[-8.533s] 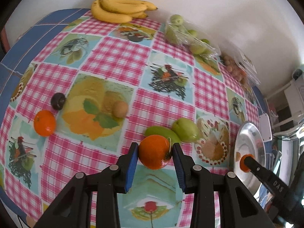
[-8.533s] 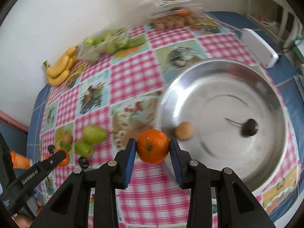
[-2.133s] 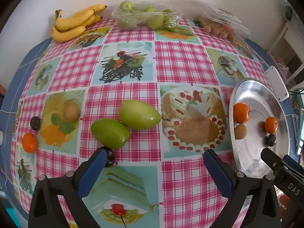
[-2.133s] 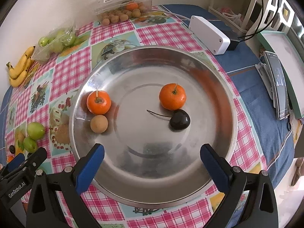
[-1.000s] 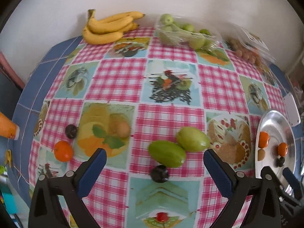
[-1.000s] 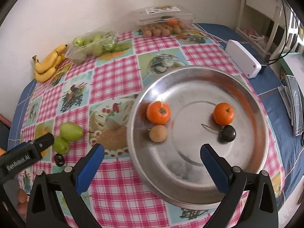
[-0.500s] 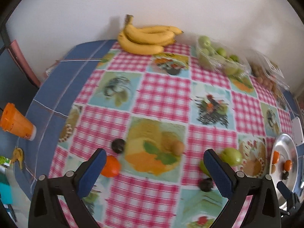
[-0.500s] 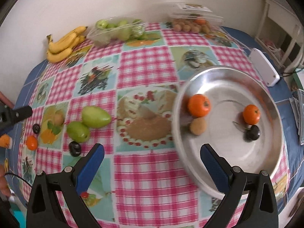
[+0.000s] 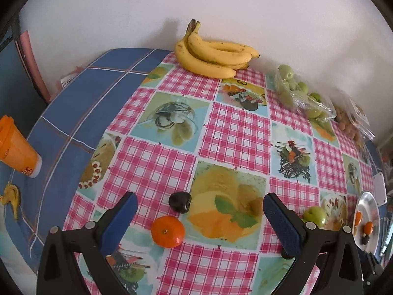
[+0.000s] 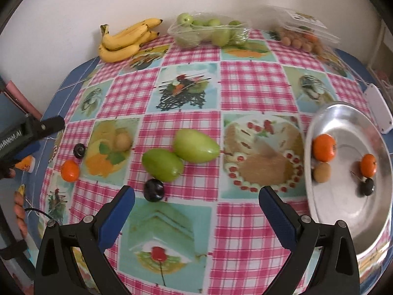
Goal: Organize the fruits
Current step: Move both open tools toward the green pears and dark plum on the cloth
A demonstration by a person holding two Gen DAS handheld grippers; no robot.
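Fruits on table: 1 tangerine (image 9: 167, 231), 2 cherries (image 9: 180, 201), 2 green fruits (image 10: 196, 145), both grippers' fingers spread, empty.

Black gripper (image 9: 200, 209) arms, blue-padded jaws, silver screws

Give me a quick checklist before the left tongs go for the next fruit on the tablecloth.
1. Left tongs open and empty: ok.
2. Target in line: the orange lies on the cloth between the blue pads, nearer the left one: ok.
3. Room around it: the dark cherry sits just beyond, apart from the orange: ok.
4. Steel bowl has space: two oranges, a brown fruit and a cherry inside, bare metal left: ok.
5. Right tongs open, empty, and over the other side of the table: ok.
6. Whether the orange will roll when touched: cannot tell.
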